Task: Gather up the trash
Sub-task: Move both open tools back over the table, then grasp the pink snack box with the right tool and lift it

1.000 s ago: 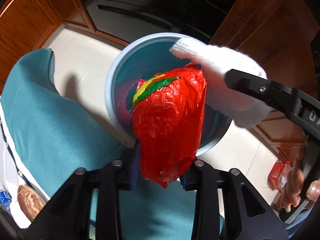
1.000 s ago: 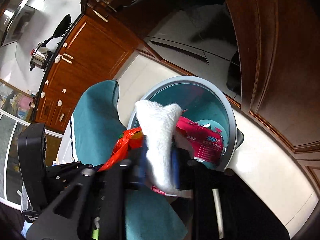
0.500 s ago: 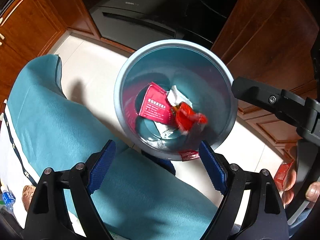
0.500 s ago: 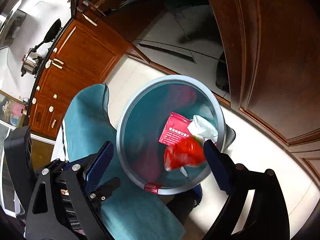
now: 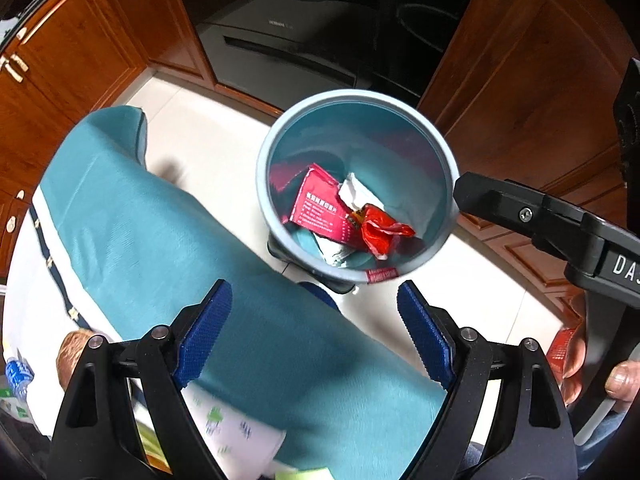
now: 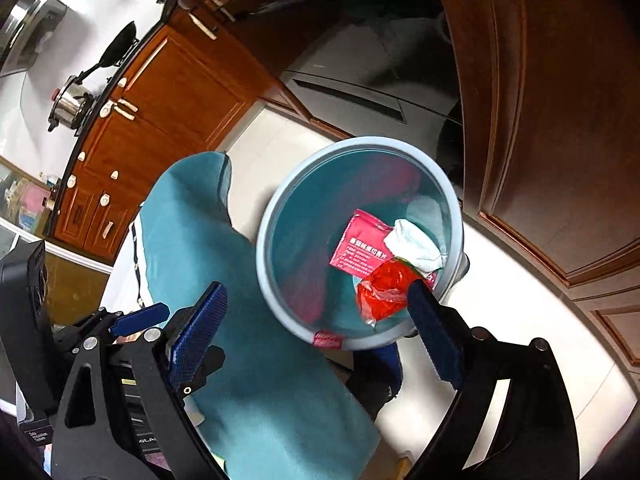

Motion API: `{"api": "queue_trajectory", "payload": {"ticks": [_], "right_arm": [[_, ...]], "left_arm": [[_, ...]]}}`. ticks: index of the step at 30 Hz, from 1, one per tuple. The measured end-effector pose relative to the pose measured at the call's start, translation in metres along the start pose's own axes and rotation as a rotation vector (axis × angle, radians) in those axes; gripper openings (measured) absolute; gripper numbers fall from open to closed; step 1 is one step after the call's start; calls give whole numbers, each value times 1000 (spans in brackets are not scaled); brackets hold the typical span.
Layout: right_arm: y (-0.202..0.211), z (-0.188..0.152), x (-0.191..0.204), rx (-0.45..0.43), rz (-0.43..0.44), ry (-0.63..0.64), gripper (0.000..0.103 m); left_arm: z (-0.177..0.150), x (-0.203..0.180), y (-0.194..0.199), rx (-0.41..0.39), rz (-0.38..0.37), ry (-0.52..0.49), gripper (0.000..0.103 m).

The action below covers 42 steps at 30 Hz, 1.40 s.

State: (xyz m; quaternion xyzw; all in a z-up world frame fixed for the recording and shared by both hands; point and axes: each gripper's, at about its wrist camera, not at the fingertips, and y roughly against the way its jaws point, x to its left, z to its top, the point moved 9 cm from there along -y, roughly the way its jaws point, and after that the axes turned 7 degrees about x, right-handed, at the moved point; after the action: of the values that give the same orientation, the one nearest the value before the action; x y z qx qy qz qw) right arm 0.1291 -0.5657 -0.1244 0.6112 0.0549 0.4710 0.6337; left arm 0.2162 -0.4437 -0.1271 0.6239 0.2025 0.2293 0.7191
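A grey-blue trash bin (image 5: 262,184) (image 6: 262,248) stands on the pale floor beside a teal cloth. Inside it lie a red plastic bag (image 5: 380,232) (image 6: 382,290), a crumpled white tissue (image 5: 356,196) (image 6: 414,244) and a pink packet (image 5: 320,210) (image 6: 358,250). My left gripper (image 5: 316,332) hangs open above the bin's near side, nothing between its blue pads. My right gripper (image 6: 316,330) is open too, above the bin's near rim and holding nothing. Its black arm (image 5: 560,224) crosses the right of the left wrist view.
The teal cloth (image 5: 160,248) (image 6: 192,248) drapes a surface left of the bin. Brown wooden cabinets (image 5: 64,60) (image 6: 560,120) and a dark appliance (image 5: 304,32) ring the floor. A pot (image 6: 72,104) sits on the stove. A person's fingers (image 5: 620,380) show at lower right.
Both grippers opened and let go: the red bag and the white tissue dropped into the bin. Both hands then rose and drew back, so the bin looks smaller.
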Motion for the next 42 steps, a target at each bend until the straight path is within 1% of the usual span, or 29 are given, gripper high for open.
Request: {"api": "queue_trajectory", "payload": {"ticks": [4, 8, 9, 10, 11, 12, 13, 17, 21, 25, 29, 31, 34, 36, 38, 40, 42], "right_arm": [[15, -16, 24, -9, 1, 45, 88], [29, -37, 49, -7, 11, 92, 90], [32, -43, 56, -5, 13, 104, 90], [34, -50, 64, -3, 17, 119, 90], [36, -56, 72, 0, 18, 134, 90], [38, -65, 81, 4, 14, 154, 90], [40, -71, 86, 7, 12, 166, 90], [41, -103, 113, 35, 14, 231, 90], [37, -138, 137, 77, 28, 292, 90], [27, -178, 161, 141, 42, 372, 90], [11, -218, 181, 219, 71, 457, 90], [-1, -244, 192, 280, 96, 505, 90], [-19, -272, 205, 355, 118, 560, 90], [-33, -284, 213, 396, 131, 587, 90], [-45, -292, 221, 419, 143, 602, 90], [-56, -292, 231, 432, 150, 618, 90], [-67, -286, 242, 427, 157, 633, 90]], "left_arm": [[-24, 9, 27, -41, 8, 5, 85], [-54, 25, 52, -75, 18, 25, 86], [-66, 32, 59, -84, 22, 33, 86], [-74, 37, 63, -90, 24, 40, 87], [-84, 42, 68, -97, 27, 48, 91], [-96, 48, 73, -107, 31, 57, 97], [-103, 53, 74, -115, 35, 64, 99], [-148, 76, 84, -132, 53, 100, 99], [-196, 97, 85, -133, 41, 171, 99], [-243, 111, 81, -133, 35, 239, 99], [-289, 114, 68, -120, 25, 290, 99], [-308, 111, 59, -109, 18, 308, 99], [-328, 104, 49, -96, -7, 328, 99], [-342, 102, 43, -97, -24, 349, 99], [-352, 105, 40, -101, -26, 372, 99], [-365, 113, 38, -105, -20, 402, 99], [-377, 120, 37, -101, -35, 427, 99]]}}
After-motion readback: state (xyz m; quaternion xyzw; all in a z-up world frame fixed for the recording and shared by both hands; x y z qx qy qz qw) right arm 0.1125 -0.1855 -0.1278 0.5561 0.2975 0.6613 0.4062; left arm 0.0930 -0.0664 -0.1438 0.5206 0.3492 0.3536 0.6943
